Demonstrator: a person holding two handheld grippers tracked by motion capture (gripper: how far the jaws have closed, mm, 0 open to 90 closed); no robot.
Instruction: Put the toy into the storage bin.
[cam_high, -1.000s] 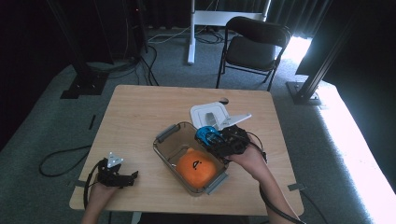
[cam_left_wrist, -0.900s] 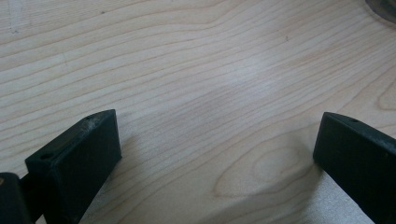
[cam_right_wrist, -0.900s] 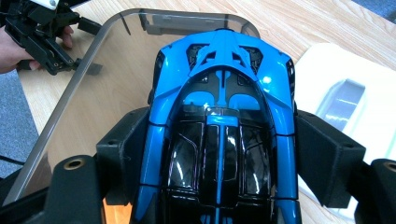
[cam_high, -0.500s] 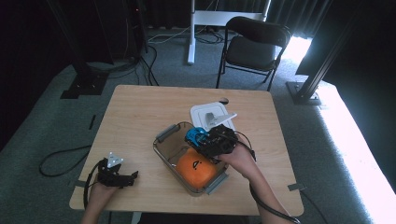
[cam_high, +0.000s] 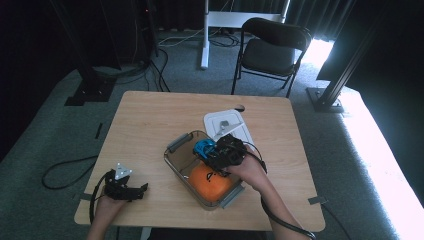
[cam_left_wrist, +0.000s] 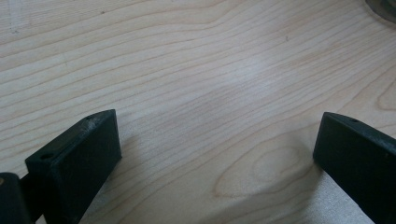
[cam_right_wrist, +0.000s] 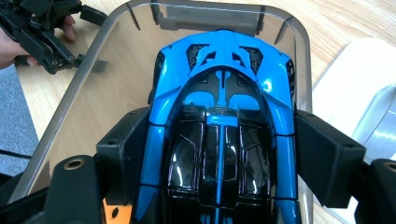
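In the middle of the high view, the right gripper (cam_high: 212, 154) holds a blue toy car (cam_high: 203, 147) over the clear container (cam_high: 176, 161), beside the orange ball (cam_high: 210, 182); the left gripper (cam_high: 131, 189) rests at lower left. In the left gripper view, its jaws stand wide over bare table (cam_left_wrist: 196, 70). In the right gripper view, the pads clamp the car's flanks at centre frame; it is best lowered level into the free end, clear of the wall.
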